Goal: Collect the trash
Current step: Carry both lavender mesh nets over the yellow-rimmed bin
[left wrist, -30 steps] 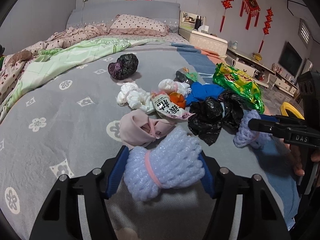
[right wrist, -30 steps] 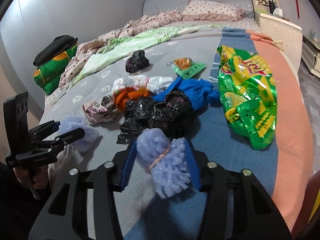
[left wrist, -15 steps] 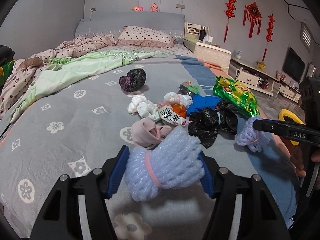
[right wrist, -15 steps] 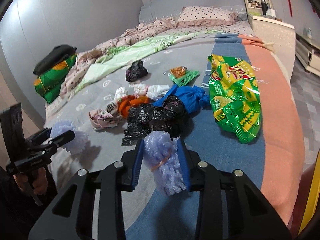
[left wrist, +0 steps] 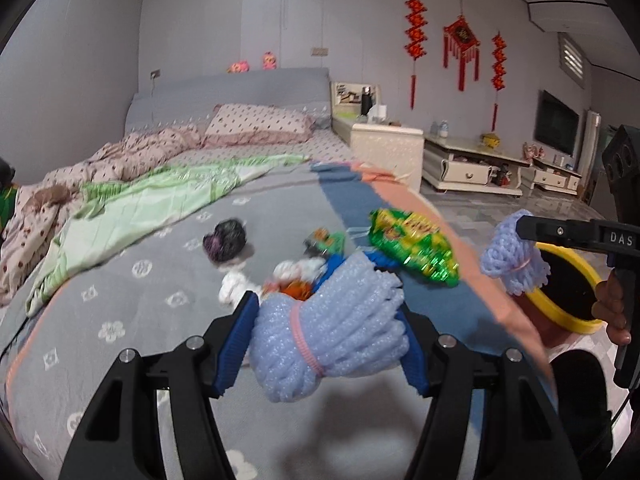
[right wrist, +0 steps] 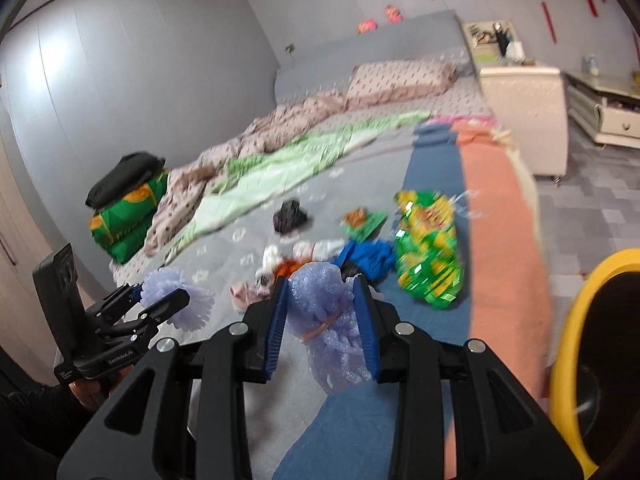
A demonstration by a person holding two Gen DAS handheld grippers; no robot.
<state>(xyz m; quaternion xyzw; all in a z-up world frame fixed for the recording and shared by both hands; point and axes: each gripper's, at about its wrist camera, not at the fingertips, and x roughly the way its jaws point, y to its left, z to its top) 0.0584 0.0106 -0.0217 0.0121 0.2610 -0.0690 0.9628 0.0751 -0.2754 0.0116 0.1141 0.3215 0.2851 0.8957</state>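
Bed, grey flowered cover, blue and orange stripes along right edge. Green snack bag on blue stripe. Left of bag: blue wad, small green packet, white wads, dark bag ball farthest left. Beyond bag: green quilt, dotted pillow.

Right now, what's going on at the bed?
A person is clearing trash off the bed with handheld tongs. The left tongs are clamped on a bundle of lilac foam netting; the right tongs pinch a smaller foam net bundle. Both bundles are held above the bedspread. A yellow-rimmed bin sits beside the bed. A green snack bag and other wrappers remain.
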